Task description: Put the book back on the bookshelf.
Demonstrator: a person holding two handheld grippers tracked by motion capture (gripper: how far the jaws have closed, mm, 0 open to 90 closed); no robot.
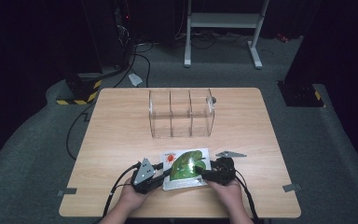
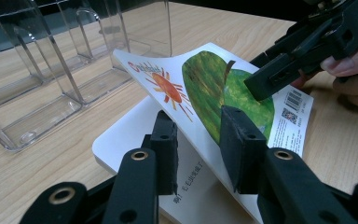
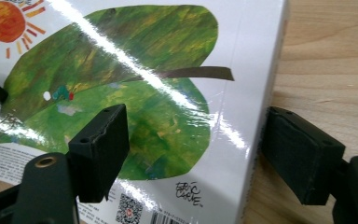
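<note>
Pinching lifted cover (image 2: 205,88) — left gripper (image 2: 198,144); right gripper (image 3: 193,154) wide — "ERIC CARLE".

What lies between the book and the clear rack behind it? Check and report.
Nothing visible. Bare table runs from the book to the clear rack. The left gripper grips the book's cover.

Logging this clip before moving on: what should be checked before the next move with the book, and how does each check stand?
1. Left gripper shut on the cover of the glossy white green-leaf picture book: ok.
2. Right gripper astride the spine edge: ok, jaws open, not pressing.
3. Clear acrylic three-slot holder upright and empty: ok.
4. Book off the light wooden table: not ok, only the cover is raised.
5. Cover uncreased: cannot tell.
</note>
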